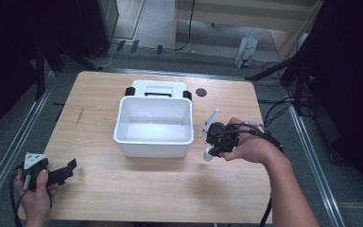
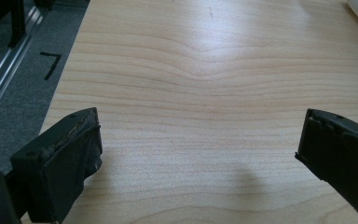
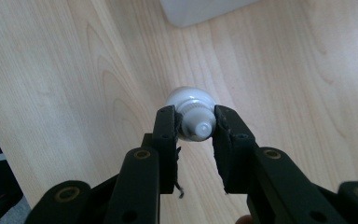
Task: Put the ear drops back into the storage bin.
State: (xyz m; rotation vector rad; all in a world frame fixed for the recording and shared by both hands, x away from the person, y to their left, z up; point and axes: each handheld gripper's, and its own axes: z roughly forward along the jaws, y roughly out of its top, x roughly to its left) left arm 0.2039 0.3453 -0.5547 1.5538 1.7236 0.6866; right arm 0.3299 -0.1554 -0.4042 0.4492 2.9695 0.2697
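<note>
Right gripper (image 3: 195, 126) clamps a white bulb (image 3: 191, 105); left gripper (image 2: 200, 154) gapes; white bin (image 1: 154, 126) looks empty.

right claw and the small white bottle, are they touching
Touching. In the right gripper view the right claw has both jaws pressed against the small white bottle at its ribbed neck, with no gap on either side.

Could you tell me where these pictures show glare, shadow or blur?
High view: dark edges, light sheen inside the white bin. Left gripper view: glare band on the table, soft shadow near the bottom. Right gripper view: the white bulb in the right gripper reads bright, slightly soft.
</note>
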